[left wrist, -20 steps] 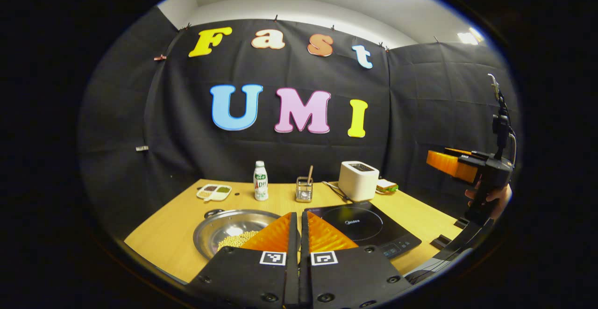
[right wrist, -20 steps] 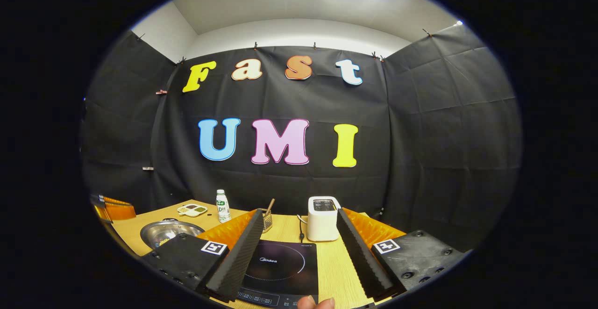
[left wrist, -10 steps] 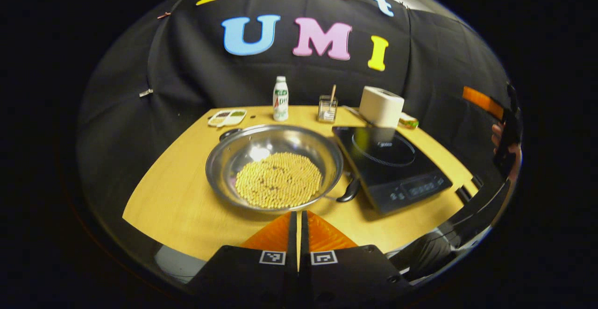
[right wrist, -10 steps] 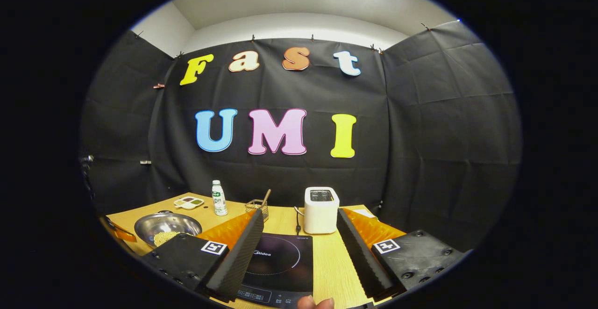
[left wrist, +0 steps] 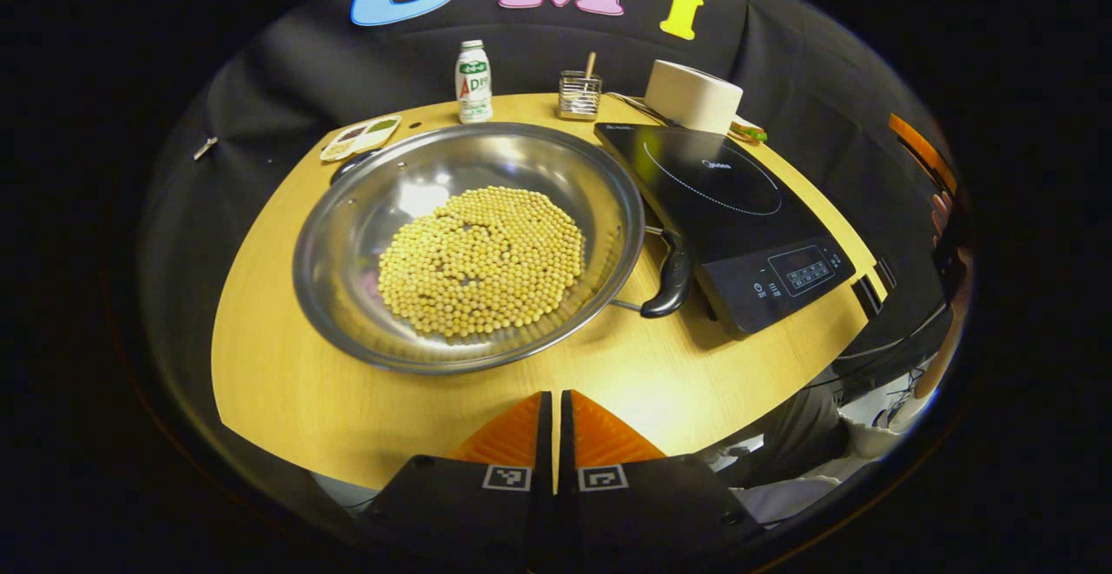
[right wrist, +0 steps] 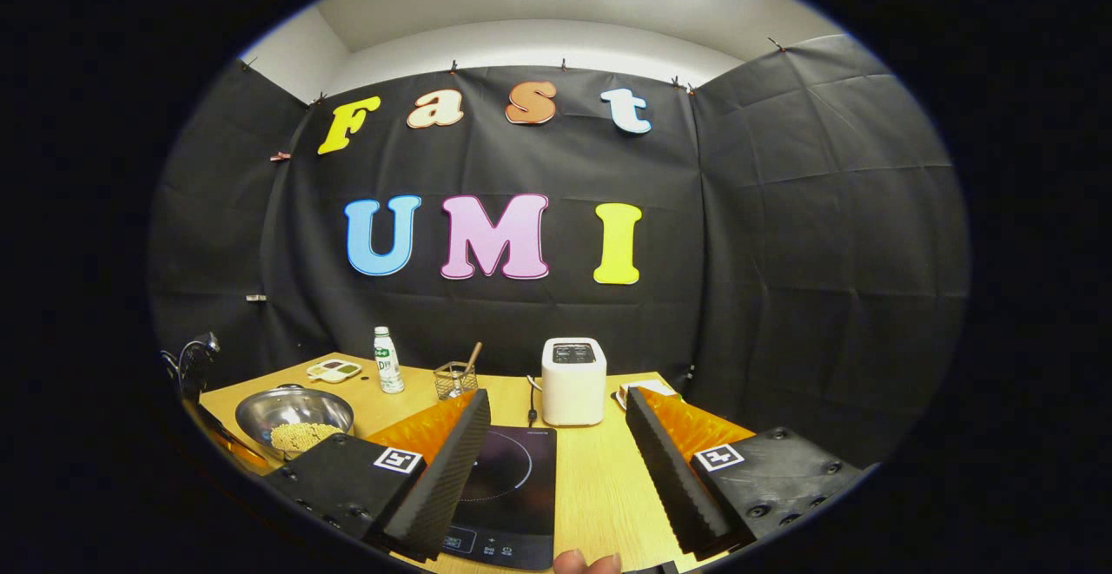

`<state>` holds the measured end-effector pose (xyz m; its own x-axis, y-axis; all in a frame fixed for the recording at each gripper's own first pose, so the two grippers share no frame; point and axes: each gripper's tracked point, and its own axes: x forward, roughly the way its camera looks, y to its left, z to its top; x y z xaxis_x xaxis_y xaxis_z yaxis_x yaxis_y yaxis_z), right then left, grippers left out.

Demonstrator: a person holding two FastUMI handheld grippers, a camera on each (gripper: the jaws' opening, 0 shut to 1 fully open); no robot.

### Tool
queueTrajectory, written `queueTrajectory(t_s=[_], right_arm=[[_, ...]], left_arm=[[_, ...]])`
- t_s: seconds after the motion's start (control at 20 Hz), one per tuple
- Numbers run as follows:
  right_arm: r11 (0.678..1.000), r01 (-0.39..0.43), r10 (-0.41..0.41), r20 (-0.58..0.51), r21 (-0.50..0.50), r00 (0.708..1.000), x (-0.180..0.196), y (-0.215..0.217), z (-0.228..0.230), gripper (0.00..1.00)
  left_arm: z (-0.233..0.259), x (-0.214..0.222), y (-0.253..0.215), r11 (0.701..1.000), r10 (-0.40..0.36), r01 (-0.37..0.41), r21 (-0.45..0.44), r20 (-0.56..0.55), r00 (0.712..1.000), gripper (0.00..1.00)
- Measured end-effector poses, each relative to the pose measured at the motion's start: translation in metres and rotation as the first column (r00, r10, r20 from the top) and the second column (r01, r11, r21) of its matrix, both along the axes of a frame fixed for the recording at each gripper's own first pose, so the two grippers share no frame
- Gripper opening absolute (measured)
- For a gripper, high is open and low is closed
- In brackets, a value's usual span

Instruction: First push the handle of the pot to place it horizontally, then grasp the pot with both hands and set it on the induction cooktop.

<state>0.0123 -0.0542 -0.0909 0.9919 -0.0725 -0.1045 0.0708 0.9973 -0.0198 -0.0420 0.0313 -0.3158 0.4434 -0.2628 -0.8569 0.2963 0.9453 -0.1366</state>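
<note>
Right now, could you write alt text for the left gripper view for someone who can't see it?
A wide steel pot of yellow beans sits on a wooden table, its black handle hanging beside a black induction cooktop. The left claw, shut, points at the pot from the near edge. A bottle and white toaster stand behind.

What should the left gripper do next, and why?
Probably bring the shut left gripper down and right toward the black handle to push it. The handle hangs drooped off the pot rim beside the induction cooktop, nothing touches it yet, and the gripper sits above the table's near edge.
</note>
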Motion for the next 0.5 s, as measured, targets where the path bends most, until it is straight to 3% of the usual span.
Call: queueTrajectory(t_s=[0.5], right_arm=[[1.000,0.024,-0.024,-0.020,0.009,1.000,-0.009,-0.027,-0.012,0.98]], left_arm=[[0.014,0.029,-0.049,0.997,-0.081,0.082,0.011,-0.058,0.995,0.05]])
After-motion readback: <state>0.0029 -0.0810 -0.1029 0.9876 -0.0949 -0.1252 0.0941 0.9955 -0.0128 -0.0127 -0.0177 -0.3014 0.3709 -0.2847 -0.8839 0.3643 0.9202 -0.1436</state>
